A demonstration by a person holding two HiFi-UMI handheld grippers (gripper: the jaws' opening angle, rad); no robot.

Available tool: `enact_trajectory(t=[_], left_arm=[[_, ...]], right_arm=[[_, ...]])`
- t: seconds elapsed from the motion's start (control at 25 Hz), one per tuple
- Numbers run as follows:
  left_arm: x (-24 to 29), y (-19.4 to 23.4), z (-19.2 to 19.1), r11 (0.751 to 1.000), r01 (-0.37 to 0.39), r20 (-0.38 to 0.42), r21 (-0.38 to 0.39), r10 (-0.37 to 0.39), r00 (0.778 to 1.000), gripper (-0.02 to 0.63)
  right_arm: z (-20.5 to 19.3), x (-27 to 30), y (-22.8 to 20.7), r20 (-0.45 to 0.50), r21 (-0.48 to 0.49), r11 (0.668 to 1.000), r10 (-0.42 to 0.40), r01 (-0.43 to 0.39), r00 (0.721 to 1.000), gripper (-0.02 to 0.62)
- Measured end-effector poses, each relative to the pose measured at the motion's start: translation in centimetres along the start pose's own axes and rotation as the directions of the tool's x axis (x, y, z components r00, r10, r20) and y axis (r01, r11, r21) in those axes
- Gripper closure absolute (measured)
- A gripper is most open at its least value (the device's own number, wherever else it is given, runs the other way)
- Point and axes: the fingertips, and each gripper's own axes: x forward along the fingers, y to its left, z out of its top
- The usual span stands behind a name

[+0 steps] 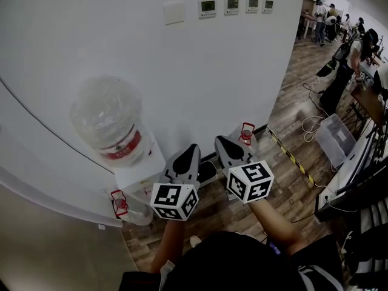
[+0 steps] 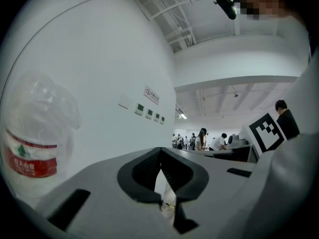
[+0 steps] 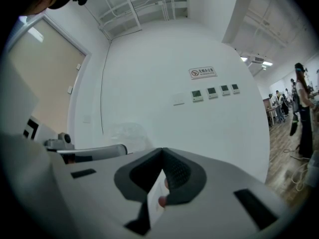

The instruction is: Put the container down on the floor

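Observation:
A large clear water bottle [image 1: 109, 123] with a red label stands upside down on a white dispenser [image 1: 140, 170] against the wall. It also shows at the left of the left gripper view as the bottle [image 2: 31, 148], and faintly in the right gripper view as the bottle [image 3: 125, 132]. Two more clear bottles with red tops rest on the floor: one bottle [image 1: 123, 206] left of the dispenser, the other bottle [image 1: 245, 137] by the wall to its right. My left gripper [image 1: 189, 151] [image 2: 159, 152] and right gripper [image 1: 222, 143] [image 3: 162, 152] are held side by side in front of the dispenser, both shut and holding nothing.
A white wall [image 1: 182, 71] with several small control panels [image 1: 233, 5] fills the back. The wooden floor [image 1: 285, 180] carries a yellow-black tape strip [image 1: 291, 157], cables and a clear bin [image 1: 335, 137]. People [image 1: 348, 56] stand at desks far right.

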Motion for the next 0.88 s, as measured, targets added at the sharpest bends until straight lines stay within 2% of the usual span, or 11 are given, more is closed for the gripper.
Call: enact_trajectory(t=[0.88], left_arm=[[-1.5,-1.5,0.1,1.0,-0.008,0.0,0.018,0.008,1.0,0.589]], right_arm=[[-0.8,-1.7,1.1,-0.003,0.022,0.999,0.024,-0.024,1.0,0.566]])
